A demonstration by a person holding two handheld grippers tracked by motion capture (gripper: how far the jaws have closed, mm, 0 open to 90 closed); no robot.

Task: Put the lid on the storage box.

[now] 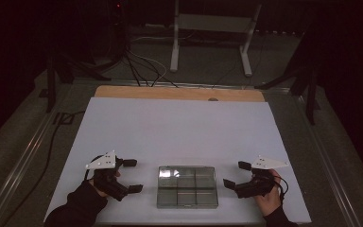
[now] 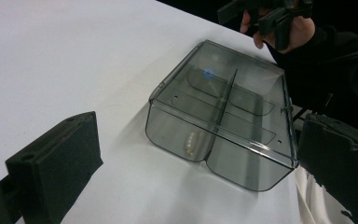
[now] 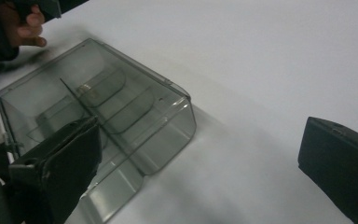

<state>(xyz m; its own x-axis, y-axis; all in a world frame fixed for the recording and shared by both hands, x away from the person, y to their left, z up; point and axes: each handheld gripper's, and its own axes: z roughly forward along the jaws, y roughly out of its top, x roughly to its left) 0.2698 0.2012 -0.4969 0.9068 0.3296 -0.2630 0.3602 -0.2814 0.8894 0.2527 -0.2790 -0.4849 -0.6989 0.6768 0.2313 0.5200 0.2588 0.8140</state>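
A white table sheet spreads centrally; a wooden edge strip at twelve o'clock; a metal stand farther beyond; cables at eleven o'clock.

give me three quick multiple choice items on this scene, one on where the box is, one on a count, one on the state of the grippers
1. Where does the clear smoky plastic compartment box sit?
A. between the two grippers, near the table's front edge
B. at the far wooden edge
C. on the floor

2. How many compartments does it show from above?
A. two
B. six
C. twelve

3. How do the jaws of the left gripper and right gripper stand?
A. both shut on the box
B. both open, holding nothing
C. one shut on the lid

Answers: 1 A, the high view shows a gripper on either side of it on the white table sheet. 2 B, dividers form three columns by two rows. 3 B, each pair of jaws stands wide apart, clear of the box.
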